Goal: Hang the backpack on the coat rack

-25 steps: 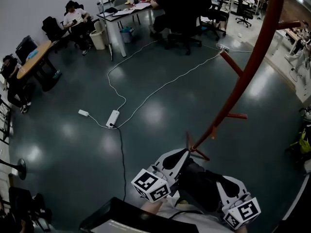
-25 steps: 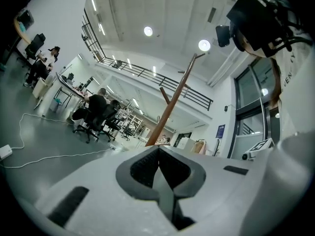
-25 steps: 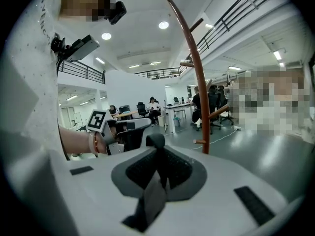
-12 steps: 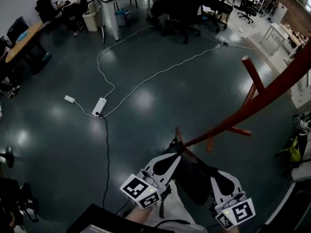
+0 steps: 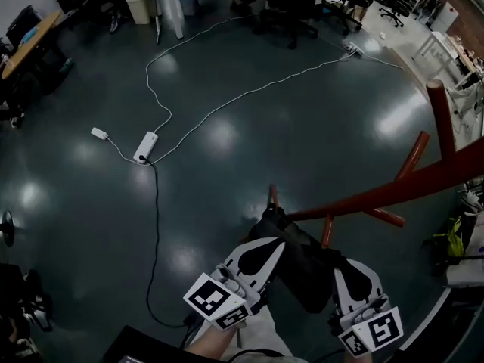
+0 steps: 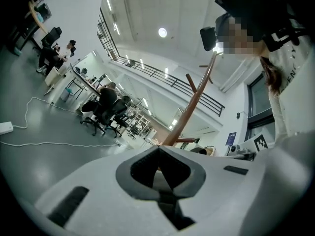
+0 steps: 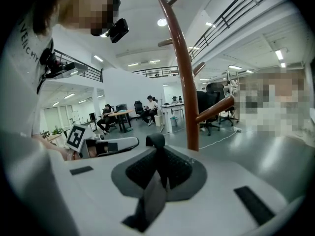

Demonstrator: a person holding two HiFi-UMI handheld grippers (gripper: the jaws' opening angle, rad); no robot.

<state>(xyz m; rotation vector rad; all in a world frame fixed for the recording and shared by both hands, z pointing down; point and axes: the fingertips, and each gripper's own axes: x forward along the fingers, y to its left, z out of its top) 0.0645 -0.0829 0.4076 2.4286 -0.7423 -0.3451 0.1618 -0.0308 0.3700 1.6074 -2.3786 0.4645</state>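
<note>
The backpack [image 5: 302, 267] hangs off the floor [image 5: 227, 142] between the two tools. It is just in front of the person and close beside the lower pegs of the red coat rack [image 5: 393, 193]. The right tool [image 5: 344, 269] is pinched narrow on a flat dark strap [image 7: 150, 200], whose loop pokes up above the pads. The left tool [image 5: 274, 234] is likewise closed tight, on what looks like another band of the bag, though its own view shows only a dark strip between the pads. Holding the bag from both sides likely keeps it spread and level, so a loop can be steered over a peg [image 5: 327, 231]. The rack's post rises right ahead of both tools, with pegs branching higher up. I judge the bag needs lifting to one of them, as it is not yet on any peg.
</note>
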